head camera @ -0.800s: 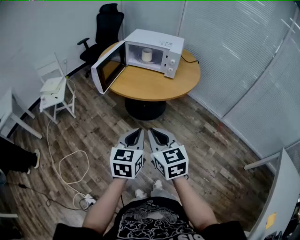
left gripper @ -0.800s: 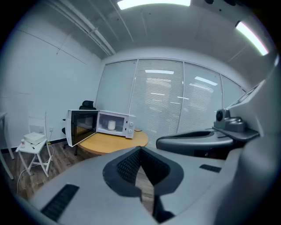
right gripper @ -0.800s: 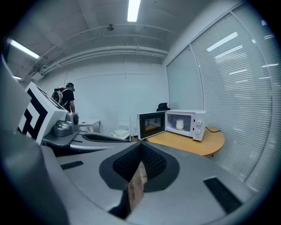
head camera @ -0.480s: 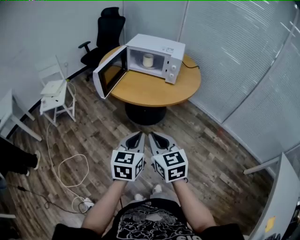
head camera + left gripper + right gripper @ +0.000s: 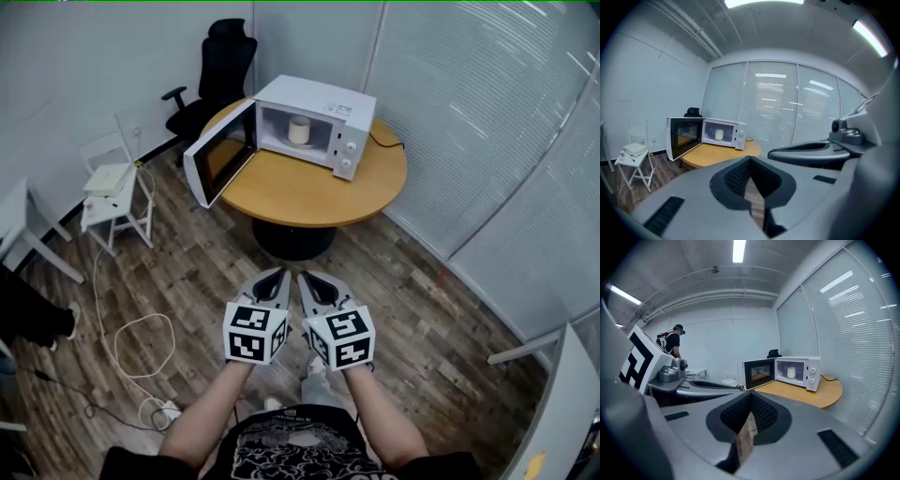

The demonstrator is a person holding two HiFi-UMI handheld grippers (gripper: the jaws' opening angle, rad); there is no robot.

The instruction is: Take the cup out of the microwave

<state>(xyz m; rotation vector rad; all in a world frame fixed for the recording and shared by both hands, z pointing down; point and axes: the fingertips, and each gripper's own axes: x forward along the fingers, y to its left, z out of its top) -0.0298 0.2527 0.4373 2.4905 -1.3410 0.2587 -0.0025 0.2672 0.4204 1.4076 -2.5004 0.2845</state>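
Head view: left gripper (image 5: 273, 279) and right gripper (image 5: 309, 281) held side by side at lower centre, marker cubes toward the camera, tips nearly touching each other, both well apart from the round wooden table (image 5: 298, 190). Left gripper view: jaws pinched together, nothing between them, only floor seen through the slot. Right gripper view: same, jaws narrow and closed on nothing. Cup (image 5: 299, 129), pale, stands upright inside the white microwave (image 5: 323, 97) at upper centre, on the table's far side; door (image 5: 219, 154) swung wide open to the left. In the left gripper view the cup (image 5: 719, 135) shows at mid left inside the cavity; in the right gripper view it (image 5: 791, 372) sits right of centre. Black office chair (image 5: 219, 58) behind the table at upper left, white folding chair (image 5: 114, 184) at left, white cable (image 5: 127, 349) looped on the wood floor at lower left. Versus the earlier frames: table and microwave sit a bit lower and slightly right in the frame, grippers also a touch lower; gripper pose, closed jaws, open door and cup position inside the microwave are unchanged.
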